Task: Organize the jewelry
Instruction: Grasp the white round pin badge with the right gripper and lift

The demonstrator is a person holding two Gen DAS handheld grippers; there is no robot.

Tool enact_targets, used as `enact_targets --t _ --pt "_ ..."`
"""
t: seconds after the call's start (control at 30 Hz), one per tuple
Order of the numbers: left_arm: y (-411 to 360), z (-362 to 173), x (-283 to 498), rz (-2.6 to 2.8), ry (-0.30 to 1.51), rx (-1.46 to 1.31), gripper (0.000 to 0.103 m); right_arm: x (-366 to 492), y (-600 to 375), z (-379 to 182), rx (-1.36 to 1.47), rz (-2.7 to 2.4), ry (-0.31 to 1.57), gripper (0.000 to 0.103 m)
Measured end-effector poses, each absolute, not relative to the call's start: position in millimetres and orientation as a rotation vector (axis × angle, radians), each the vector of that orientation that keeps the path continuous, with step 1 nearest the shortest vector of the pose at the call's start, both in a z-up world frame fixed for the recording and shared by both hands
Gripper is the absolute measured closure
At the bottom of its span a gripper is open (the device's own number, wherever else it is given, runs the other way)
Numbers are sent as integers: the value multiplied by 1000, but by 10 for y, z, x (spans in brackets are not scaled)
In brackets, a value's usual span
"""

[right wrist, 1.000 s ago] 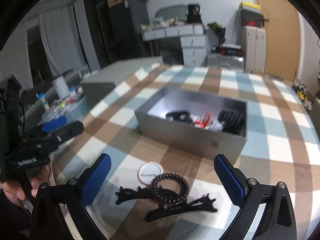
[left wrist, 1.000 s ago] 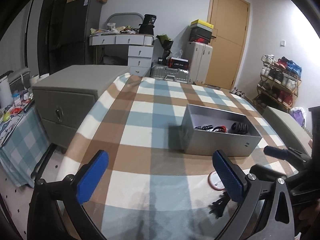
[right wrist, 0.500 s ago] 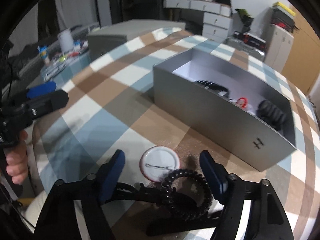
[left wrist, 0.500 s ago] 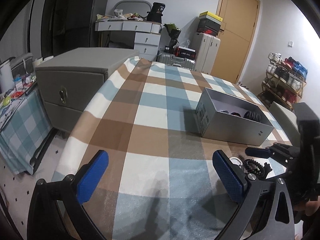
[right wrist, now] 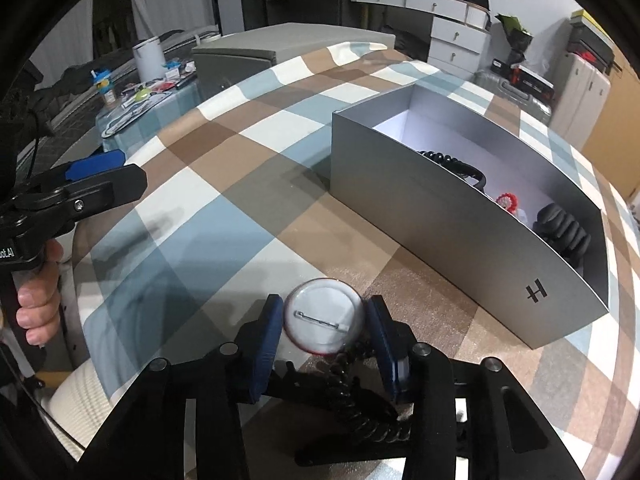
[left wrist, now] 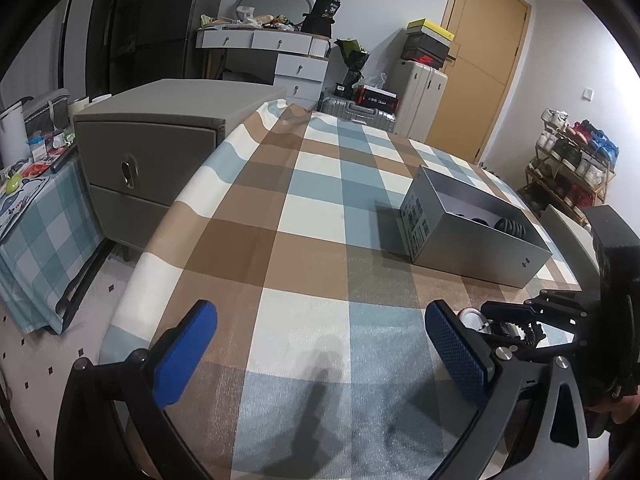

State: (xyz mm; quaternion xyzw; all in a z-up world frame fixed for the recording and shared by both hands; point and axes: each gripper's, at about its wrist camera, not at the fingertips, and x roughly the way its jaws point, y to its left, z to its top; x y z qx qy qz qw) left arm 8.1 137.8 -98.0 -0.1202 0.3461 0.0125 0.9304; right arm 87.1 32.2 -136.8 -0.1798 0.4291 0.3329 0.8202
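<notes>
right gripper [right wrist: 325, 334]: black frame | blue pads | silver screws

grey cabinet [left wrist: 160, 136], shoe rack [left wrist: 572, 176] (full), door [left wrist: 476, 60]

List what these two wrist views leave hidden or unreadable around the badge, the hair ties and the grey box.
- Badge face: right wrist view shows only its pin back; left wrist view, left gripper's finger covers it.
- Spiral hair tie and black clips: right gripper frame covers much.
- Grey box contents: near wall hides the floor in both views.
- Pad contact on the badge rim: too close to tell.
</notes>
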Motion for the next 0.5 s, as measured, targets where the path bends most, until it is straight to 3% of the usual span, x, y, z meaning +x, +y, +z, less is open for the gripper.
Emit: enact_targets --t 0.23,0.5 --pt "1353 -972 77 29 713 -240 2 903 182 -1286 -264 719 884 61" --pt "1156 -955 122 -66 745 -225 2 814 -305 -842 -10 697 727 61"
